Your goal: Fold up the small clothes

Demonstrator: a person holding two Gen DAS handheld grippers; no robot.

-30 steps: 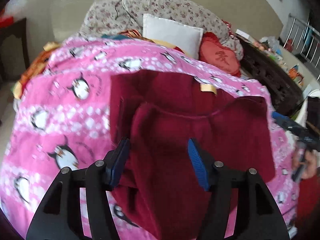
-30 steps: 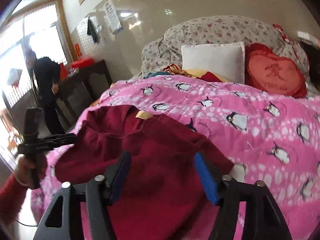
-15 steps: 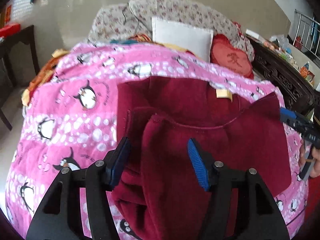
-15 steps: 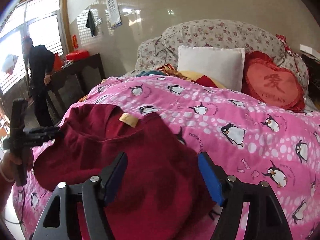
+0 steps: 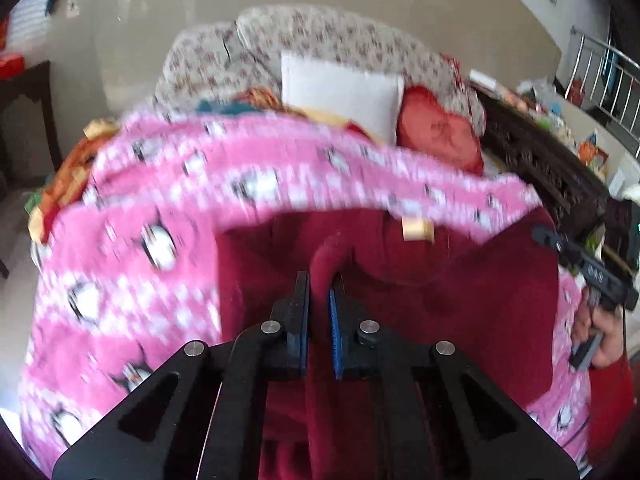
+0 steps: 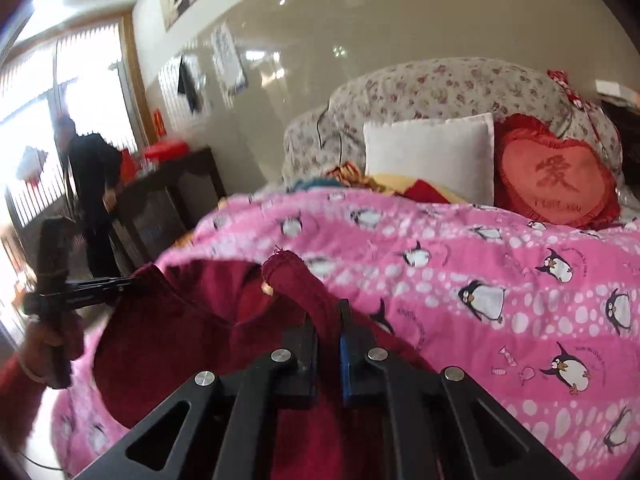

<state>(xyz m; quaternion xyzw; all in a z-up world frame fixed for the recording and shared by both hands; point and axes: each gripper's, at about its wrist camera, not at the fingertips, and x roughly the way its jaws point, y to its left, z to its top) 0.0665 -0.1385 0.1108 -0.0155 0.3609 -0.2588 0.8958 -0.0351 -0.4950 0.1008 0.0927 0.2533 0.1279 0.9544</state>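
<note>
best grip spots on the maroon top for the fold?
The near hem edge, one pinch toward each side, coming in low from the near side of the bed. The maroon top lies neck-label away, hem nearest. Left gripper and right gripper have just closed there, each bunching fabric.

Fuzzy cloth garment [image 5: 460, 300], fleecy blanket [image 6: 460, 280]
</note>
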